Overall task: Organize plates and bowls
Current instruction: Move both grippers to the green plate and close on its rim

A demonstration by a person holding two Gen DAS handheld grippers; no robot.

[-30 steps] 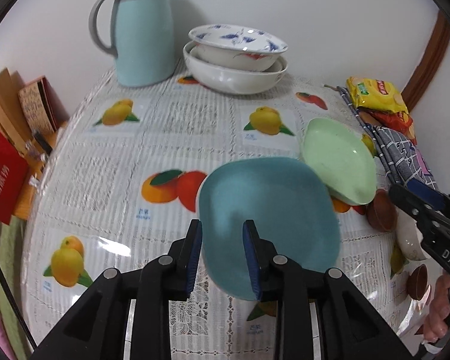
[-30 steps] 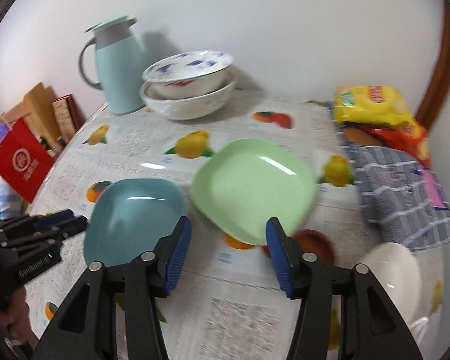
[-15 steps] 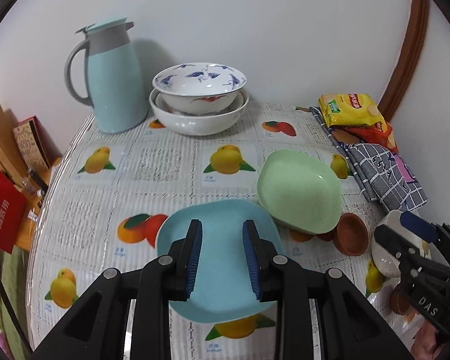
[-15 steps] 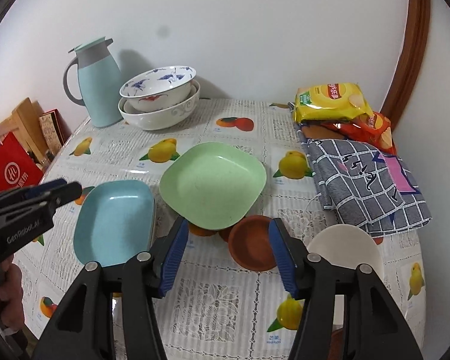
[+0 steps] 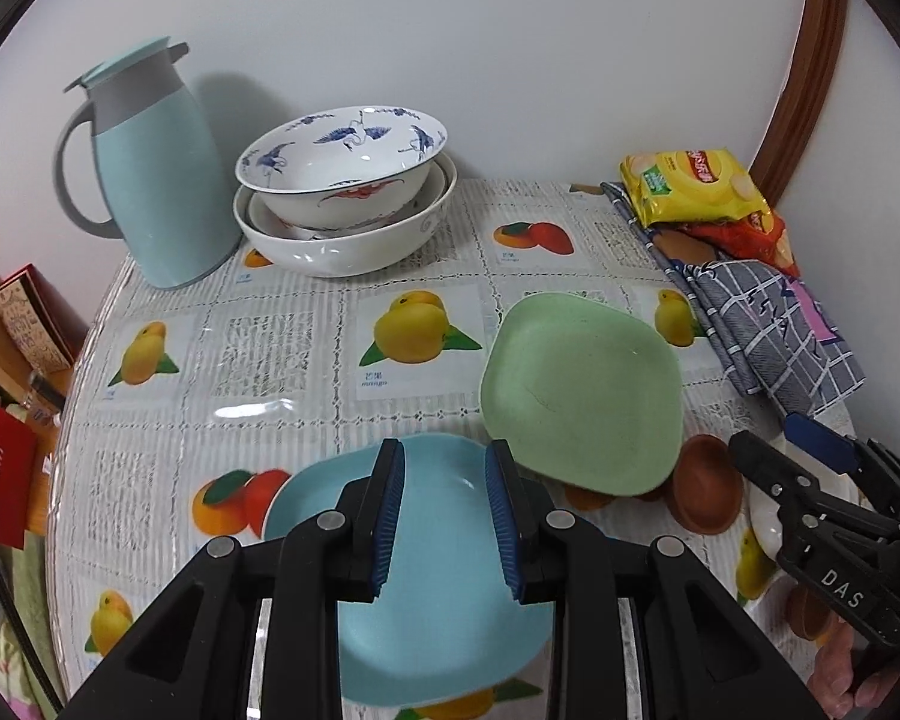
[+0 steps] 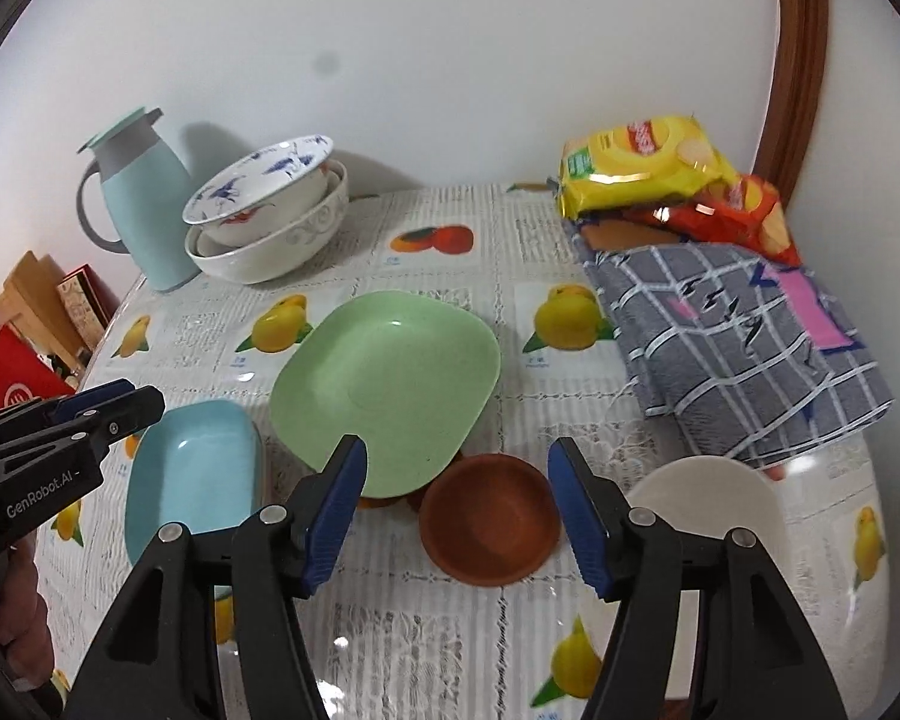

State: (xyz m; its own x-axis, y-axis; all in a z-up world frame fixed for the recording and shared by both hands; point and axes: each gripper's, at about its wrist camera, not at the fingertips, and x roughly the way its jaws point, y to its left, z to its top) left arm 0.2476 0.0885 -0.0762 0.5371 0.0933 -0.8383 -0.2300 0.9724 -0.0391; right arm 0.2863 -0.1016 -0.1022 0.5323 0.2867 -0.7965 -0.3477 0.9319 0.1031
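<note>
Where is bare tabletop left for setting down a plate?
Free: the strip of fruit-print tablecloth between the pale blue jug, the stacked white bowls and the green square plate. Also the near edge in front of the brown round saucer. Crowded: the right side, with the checked cloth and snack bags.

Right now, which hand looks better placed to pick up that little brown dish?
Probably the right. The right gripper hangs just above the brown dish, jaws opening around it, nothing held. The left gripper hovers over the blue plate instead.
</note>
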